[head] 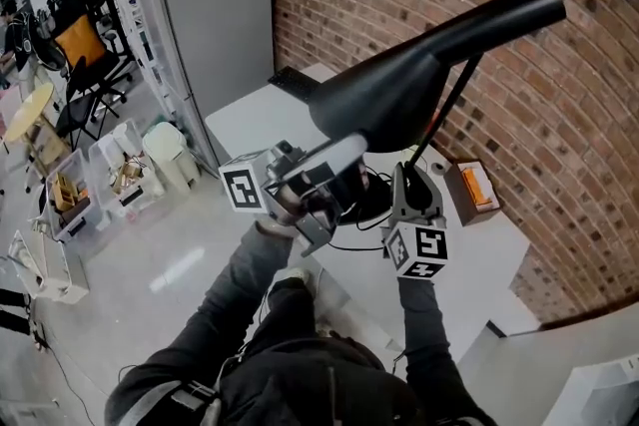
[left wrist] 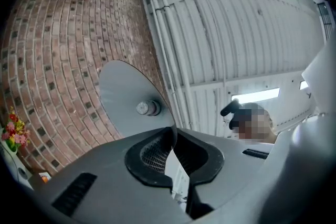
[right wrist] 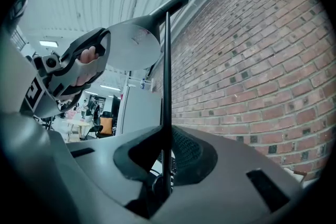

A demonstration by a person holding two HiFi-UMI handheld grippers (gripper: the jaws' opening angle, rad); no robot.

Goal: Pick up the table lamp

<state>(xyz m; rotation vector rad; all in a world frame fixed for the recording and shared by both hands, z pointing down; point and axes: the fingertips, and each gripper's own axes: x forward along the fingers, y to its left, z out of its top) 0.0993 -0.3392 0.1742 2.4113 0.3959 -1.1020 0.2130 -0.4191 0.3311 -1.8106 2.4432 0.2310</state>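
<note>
The black table lamp hangs in the air over the white table (head: 250,120), its wide shade (head: 399,85) tilted and its thin stem (head: 446,105) running down toward the round base (head: 361,200). My left gripper (head: 334,165) is shut on the shade's rim. In the left gripper view the rim runs into the nearly closed jaws of that gripper (left wrist: 171,136), with the shade's grey inside (left wrist: 123,92) and the bulb socket (left wrist: 148,108) above. My right gripper (head: 414,177) is shut on the stem (right wrist: 167,86), which stands straight up between the pads of that gripper (right wrist: 167,157).
A brick wall (head: 559,115) runs close along the table's right side. An orange box (head: 471,187) lies on the table by the wall, and a dark cable loops near the lamp's base. A grey partition (head: 215,5), clear bins (head: 120,175) and a chair stand at the left.
</note>
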